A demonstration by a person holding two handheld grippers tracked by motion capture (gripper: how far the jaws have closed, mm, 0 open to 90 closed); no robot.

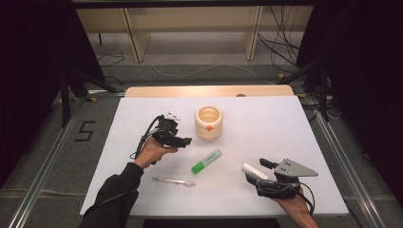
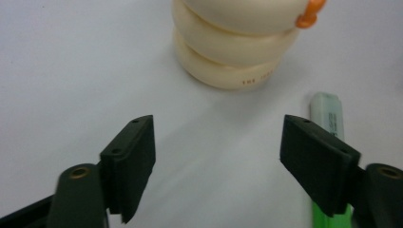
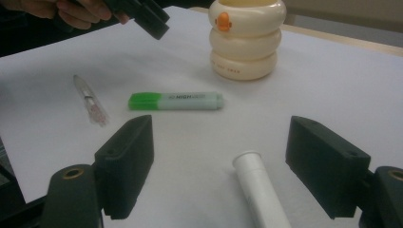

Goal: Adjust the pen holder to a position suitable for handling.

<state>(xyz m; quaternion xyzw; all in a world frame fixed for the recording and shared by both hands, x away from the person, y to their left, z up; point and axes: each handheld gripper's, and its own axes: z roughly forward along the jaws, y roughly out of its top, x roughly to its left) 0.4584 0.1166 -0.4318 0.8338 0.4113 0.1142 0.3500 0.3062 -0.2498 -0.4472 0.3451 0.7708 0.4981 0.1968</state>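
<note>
Cream holder [image 1: 208,123] with orange dot; green-and-white highlighter [image 1: 206,161]; white tube [image 1: 254,171]; clear pen [image 1: 174,181]; white table [image 1: 266,123].

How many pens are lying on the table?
3: a green highlighter in the middle, a clear pen near the front edge, and a white marker lying between the right claw's open jaws.

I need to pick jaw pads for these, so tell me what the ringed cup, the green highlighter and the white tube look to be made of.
Ringed cup: probably smooth plastic, cream with a soft sheen; glazed ceramic cannot be ruled out.
Green highlighter: moulded plastic, semi-gloss, with a translucent pale cap and printed lettering.
White tube: matte white, rolled rim at the open end; plastic or coated card, hard to tell.
</note>
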